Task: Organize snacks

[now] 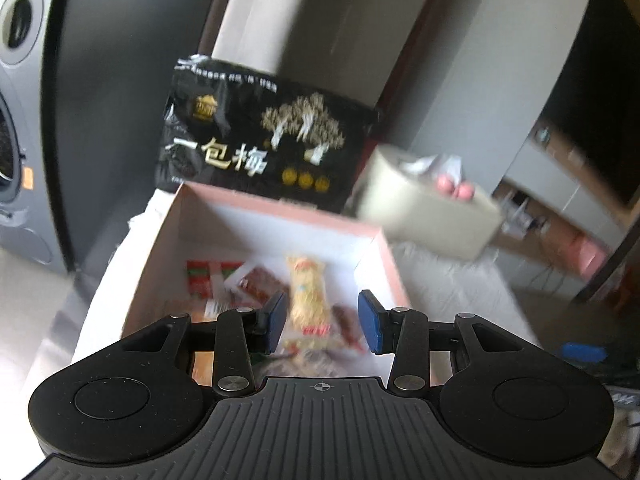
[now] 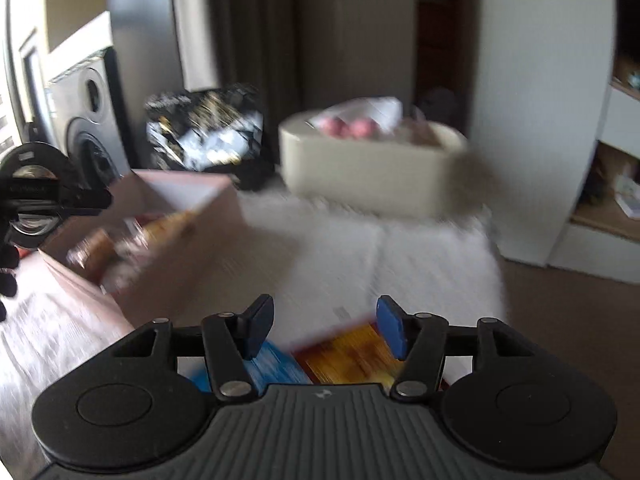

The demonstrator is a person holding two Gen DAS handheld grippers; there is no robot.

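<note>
Sorting snacks into pink box (image 1: 256, 216) on white cloth (image 2: 400, 248); box already holds several packets. Black plum bag (image 1: 260, 144) upright behind box; beige tub (image 2: 360, 176) to its right. Right gripper (image 2: 326, 330) jaws apart, nothing pinched, over orange packet (image 2: 352, 356) lying flat, long axis running up-right, blue packet (image 2: 276, 364) beside it. Judged step: reach for next snack; needs lowering, closing across short side. Left gripper (image 1: 322, 320) part-open over yellow packet (image 1: 308, 296), pads clear, its long axis pointing away from camera
</note>
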